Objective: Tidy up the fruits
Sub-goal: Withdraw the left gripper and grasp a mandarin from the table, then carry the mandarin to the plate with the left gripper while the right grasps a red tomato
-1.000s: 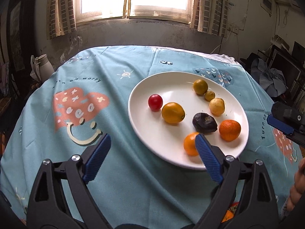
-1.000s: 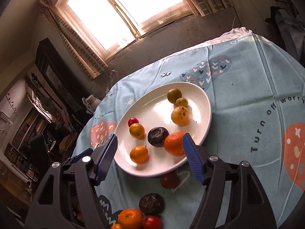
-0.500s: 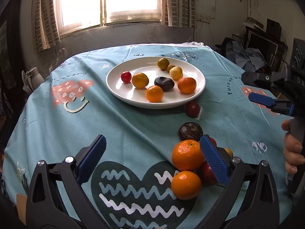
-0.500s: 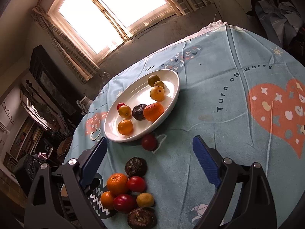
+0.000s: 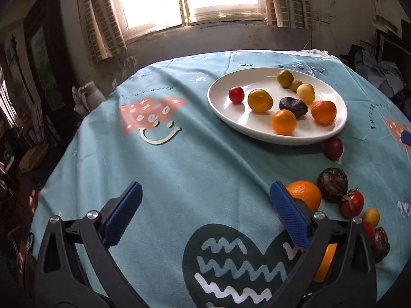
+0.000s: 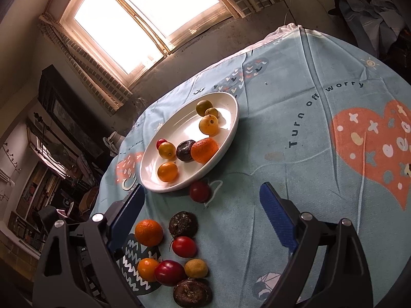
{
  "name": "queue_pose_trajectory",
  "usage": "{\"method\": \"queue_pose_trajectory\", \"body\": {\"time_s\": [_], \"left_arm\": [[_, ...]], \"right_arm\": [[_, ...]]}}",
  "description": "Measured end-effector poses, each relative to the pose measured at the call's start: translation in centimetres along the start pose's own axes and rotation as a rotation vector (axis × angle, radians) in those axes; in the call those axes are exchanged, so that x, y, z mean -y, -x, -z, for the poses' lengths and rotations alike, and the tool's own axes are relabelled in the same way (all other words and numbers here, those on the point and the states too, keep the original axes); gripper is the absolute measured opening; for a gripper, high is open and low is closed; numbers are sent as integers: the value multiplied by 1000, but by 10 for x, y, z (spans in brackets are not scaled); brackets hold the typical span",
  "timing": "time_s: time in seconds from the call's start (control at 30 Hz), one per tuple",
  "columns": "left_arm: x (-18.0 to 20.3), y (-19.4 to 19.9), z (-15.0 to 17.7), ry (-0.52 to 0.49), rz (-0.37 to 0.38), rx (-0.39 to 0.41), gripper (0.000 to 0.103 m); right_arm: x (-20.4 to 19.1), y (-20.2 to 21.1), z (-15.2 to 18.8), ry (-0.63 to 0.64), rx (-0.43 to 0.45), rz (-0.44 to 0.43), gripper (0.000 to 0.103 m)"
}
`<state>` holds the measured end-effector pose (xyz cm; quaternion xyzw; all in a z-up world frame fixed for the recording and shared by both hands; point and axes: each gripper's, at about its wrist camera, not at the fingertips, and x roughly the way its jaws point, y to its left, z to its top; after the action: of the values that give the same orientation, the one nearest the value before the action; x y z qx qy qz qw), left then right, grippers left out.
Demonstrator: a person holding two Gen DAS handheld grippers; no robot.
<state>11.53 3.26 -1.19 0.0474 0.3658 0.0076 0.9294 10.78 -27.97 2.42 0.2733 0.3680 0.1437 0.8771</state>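
Near the white plate [image 6: 226, 143], loose fruit [image 6: 179, 246] lay on the table [image 5: 200, 169]; left gripper [image 5: 205, 213] and right gripper [image 6: 203, 213] gaped wide, empty.

The left gripper's finger [image 5: 287, 215] hides part of one orange [image 5: 305, 196], and another orange [image 5: 325, 261] shows only behind its frame.

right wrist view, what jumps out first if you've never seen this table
The white plate left of centre, holding eight fruits, with a large orange near its right rim. Below it a loose cluster of fruit lies on the blue tablecloth, including a red tomato, between the open right gripper's blue fingers.
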Motion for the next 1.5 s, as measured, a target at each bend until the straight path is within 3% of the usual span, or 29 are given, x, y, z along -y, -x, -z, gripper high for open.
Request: {"method": "queue_pose_trajectory", "body": {"time_s": [0.07,0.13,0.37,0.8,0.83,0.9,0.93,1.03,1.2,1.27,1.5], "left_arm": [[-10,7,-2,67,93,17,101],[-4,16,-2,45,111,59,101],[41,3,6,-165,16,51,101],[45,-23,0,-179,50,-5,100],[46,-25,0,-185,53,-6,98],[50,-29,0,-204,94,-32,83],[52,-32,1,-208,132,-55,70],[55,-35,6,-204,207,-86,46],[55,-33,7,-201,194,-92,45],[50,-32,6,-181,188,-93,45],[41,-33,3,-143,177,-101,45]], "right_arm": [[-1,1,0,5,3,-3,91],[-1,1,0,8,4,-3,91],[-2,0,0,10,-1,-1,91],[-2,-7,2,14,-27,12,91],[-2,-8,3,16,-30,13,91],[-3,-11,3,29,-37,20,91],[-4,-13,4,39,-43,27,91],[-8,-19,8,80,-63,53,91],[-10,-38,14,108,-140,56,86],[-9,-49,13,96,-179,49,74],[-28,-87,8,159,-246,109,57]]}}
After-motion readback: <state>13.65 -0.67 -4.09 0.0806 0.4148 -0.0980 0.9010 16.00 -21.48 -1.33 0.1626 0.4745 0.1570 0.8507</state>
